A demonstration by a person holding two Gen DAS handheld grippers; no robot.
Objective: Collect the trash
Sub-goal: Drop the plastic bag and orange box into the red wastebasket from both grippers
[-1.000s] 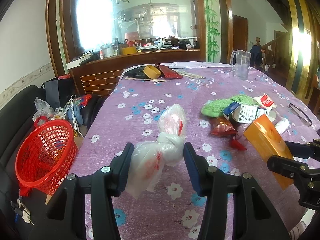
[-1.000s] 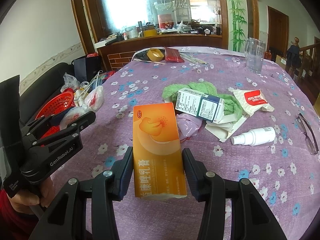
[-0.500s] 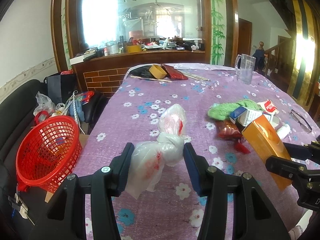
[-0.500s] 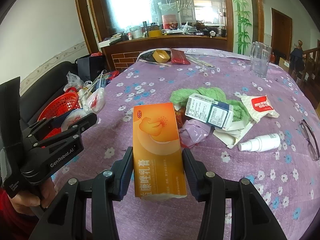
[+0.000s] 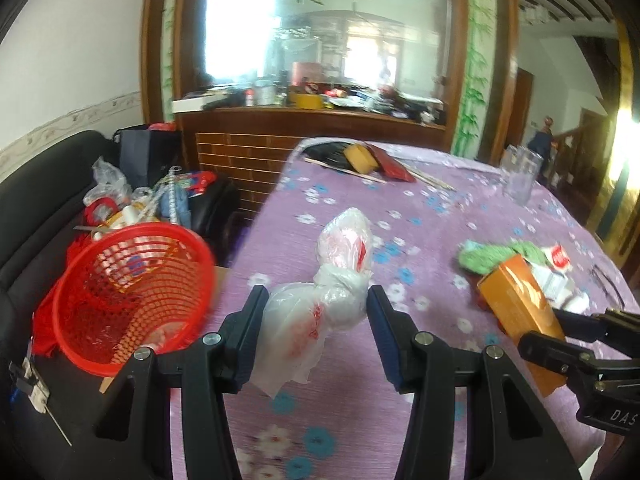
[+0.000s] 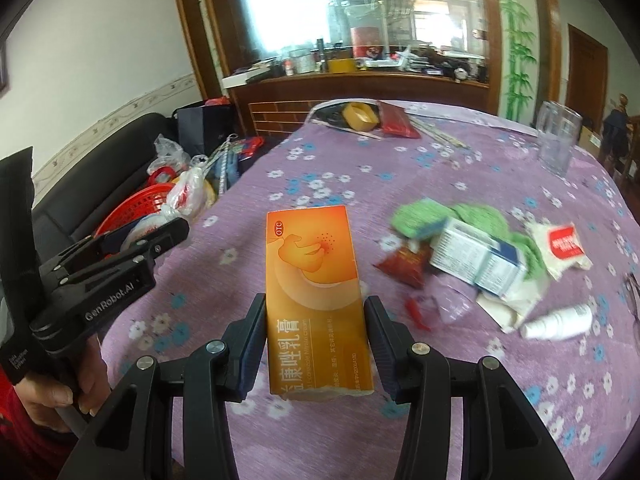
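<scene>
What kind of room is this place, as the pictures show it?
Probably a lived-in home dining room: a table with a purple flowered cloth, a black sofa beside it, and a cluttered wooden counter.

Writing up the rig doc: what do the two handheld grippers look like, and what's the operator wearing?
Both grippers, left gripper and right gripper, are matte black plastic with silver bolts and dark blue pads on the fingers. The left one's body carries white "GenRobot.AI" lettering and a black strap with small white text. A red sleeve shows beside the hand holding it.

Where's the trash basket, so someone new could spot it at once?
Look off the left edge of the purple flowered table, onto the black sofa. The red mesh basket sits there, tilted, open toward the table; it is the only round, lattice-walled container among the sofa's bags.
</scene>
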